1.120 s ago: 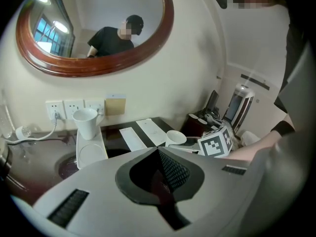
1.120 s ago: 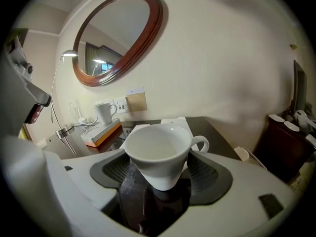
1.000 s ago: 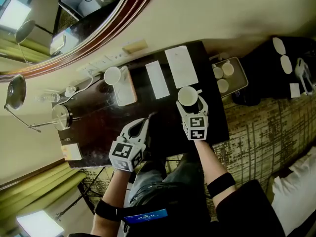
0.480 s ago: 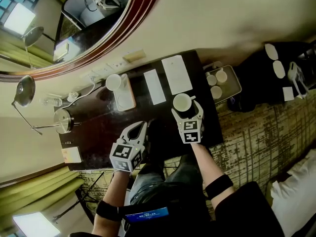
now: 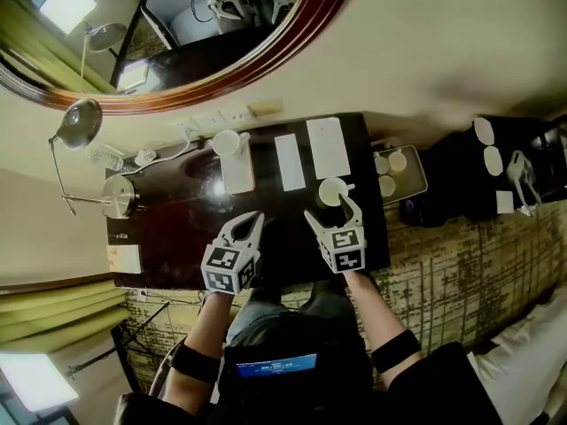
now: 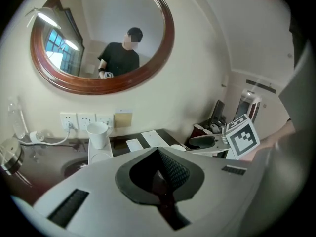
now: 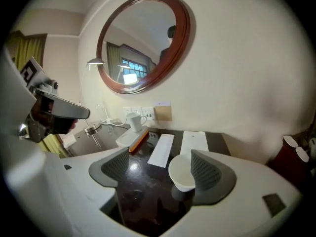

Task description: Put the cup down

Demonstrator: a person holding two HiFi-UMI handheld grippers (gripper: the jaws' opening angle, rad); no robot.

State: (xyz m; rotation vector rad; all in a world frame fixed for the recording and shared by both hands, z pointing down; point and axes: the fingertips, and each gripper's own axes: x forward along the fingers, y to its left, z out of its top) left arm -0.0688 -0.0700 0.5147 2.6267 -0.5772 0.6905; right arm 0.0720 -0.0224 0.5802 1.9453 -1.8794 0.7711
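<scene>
At the centre of the head view, the cup [image 5: 332, 191] stands upright on the dark desk [image 5: 177, 228], a smooth, white, round-walled thing with its mouth open to the top. The right tool [image 5: 333, 212] hangs just below it in the picture with its jaws apart. They have just been closing a little. In the right gripper view the cup [image 7: 183, 172] shows between them, close beside the ribbed pad at the right, and neither pad appears to press on it. By my reading the cup is already set down and let go, and the wide gap serves to clear its wall. The left tool [image 5: 251, 224], left of centre, has its jaws together on nothing; it is likely idle, since one tool is enough for a light cup. The desk top is glossy and throws back a spot of light. Toward the top of the frame lie flat white cards [image 5: 290, 161] and a second cup [image 5: 227, 142] at the end of a white rectangular tray [image 5: 237, 173]
</scene>
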